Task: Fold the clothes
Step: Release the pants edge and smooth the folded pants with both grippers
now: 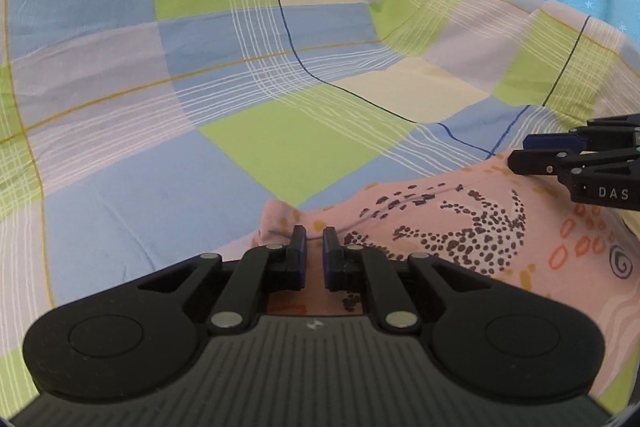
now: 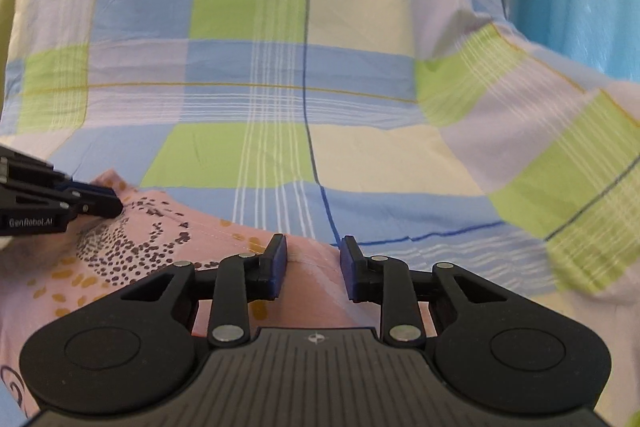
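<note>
Left wrist view, left hand-held gripper point(image 1: 315, 239) pinching pink garment point(image 1: 460, 227) edge, checked sheet point(image 1: 160, 107) beyond

Right tongs point(image 2: 313, 251) open over pink garment point(image 2: 168, 251), checked sheet point(image 2: 280, 67)

Garment point(image 1: 460, 227) on bedsheet point(image 1: 200, 67)

Pink garment point(image 1: 460, 223) with dark dots; blue-green checked sheet point(image 1: 160, 67).
</note>
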